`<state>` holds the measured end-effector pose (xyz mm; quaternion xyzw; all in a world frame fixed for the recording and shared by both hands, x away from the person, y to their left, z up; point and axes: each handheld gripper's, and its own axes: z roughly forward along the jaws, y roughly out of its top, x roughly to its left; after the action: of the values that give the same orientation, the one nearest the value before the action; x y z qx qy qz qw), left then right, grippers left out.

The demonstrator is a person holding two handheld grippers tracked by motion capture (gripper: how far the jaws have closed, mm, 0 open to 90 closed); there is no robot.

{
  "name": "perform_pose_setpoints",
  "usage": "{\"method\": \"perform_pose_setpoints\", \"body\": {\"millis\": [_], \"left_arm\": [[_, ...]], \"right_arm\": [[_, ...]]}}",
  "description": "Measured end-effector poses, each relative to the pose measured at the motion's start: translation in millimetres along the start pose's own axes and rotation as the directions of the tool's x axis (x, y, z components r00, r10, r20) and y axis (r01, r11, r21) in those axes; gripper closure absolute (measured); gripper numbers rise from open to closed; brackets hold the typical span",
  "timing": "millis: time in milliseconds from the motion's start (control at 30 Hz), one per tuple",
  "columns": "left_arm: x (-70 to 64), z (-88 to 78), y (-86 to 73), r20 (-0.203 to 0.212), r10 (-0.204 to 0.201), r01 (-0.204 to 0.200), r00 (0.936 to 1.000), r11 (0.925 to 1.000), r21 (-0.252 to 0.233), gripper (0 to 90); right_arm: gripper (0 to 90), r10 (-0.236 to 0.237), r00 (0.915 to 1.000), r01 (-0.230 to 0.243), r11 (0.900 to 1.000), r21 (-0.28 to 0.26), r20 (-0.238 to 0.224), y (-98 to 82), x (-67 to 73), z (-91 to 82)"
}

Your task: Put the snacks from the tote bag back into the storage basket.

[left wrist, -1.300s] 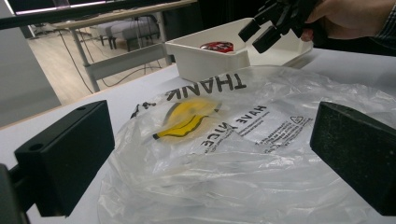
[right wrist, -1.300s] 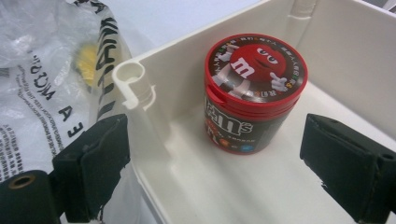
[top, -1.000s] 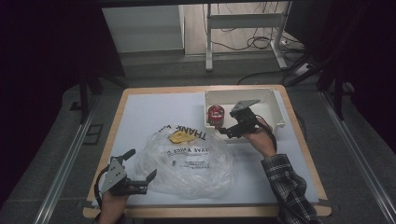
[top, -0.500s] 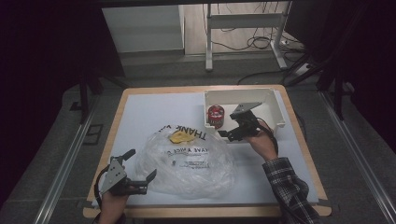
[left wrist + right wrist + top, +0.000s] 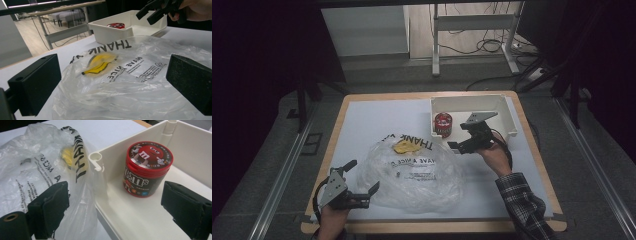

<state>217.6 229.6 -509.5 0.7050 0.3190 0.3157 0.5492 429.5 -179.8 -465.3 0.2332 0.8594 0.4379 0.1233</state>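
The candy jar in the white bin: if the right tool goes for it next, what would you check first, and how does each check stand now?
1. Right tool open: ok, its pads stand apart with nothing between them.
2. Jar upright, lid on: ok.
3. Room around the jar inside the bin: ok, the floor beside it is bare.
4. Bin corner out of the tool's path: not ok, it stands between the pads.
5. Bag away from the bin: not ok, it lies against the bin's outer wall.
6. Left tool open at the bag's edge: ok.
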Motion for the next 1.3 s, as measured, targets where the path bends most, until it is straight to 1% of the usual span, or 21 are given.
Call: {"method": "perform_pose_setpoints", "body": {"millis": [233,333,533,633,900,1167,1300], "left_arm": [[-0.1,-0.2,0.2,0.001,0.001,-0.001,1.0000,1.0000,-0.001,0.0],[-0.3,0.0,0.3,0.000,0.006,-0.006,1.0000,1.0000,0.001,0.0],[-0.6,0.1,0.3,0.000,0.004,-0.004,1.0000,1.0000,-0.001,0.0],[-0.6,0.1,0.3,0.000,0.004,-0.004,1.0000,1.0000,0.000,0.0],[-0.4,-0.1,0.4,0.001,0.001,-0.001,1.0000,1.0000,-0.002,0.0],[-0.4,-0.1,0.4,0.002,0.001,-0.001,1.0000,1.0000,-0.002,0.0],[-0.4,-0.1,0.4,0.003,0.001,-0.001,1.0000,1.0000,-0.002,0.0]], "right_arm": [[8.2,-0.015,0.9998,0.016,1.000,-0.021,0.016,0.1,6.1,-10.8],[8.2,-0.012,0.9998,0.012,0.999,-0.034,0.017,-1.7,7.6,-14.8],[8.2,0.012,0.9997,-0.011,0.998,-0.056,0.020,-7.8,10.0,-21.1],[8.2,0.015,0.9997,-0.014,0.998,-0.062,0.021,-10.2,10.6,-23.9],[8.2,0.017,0.9993,-0.015,0.998,-0.058,0.033,-17.3,13.4,-30.9],[8.2,0.017,0.9994,-0.015,0.998,-0.063,0.030,-22.4,19.7,-37.3],[8.2,0.018,0.9994,-0.015,0.997,-0.074,0.029,-23.2,23.7,-41.4]]}}
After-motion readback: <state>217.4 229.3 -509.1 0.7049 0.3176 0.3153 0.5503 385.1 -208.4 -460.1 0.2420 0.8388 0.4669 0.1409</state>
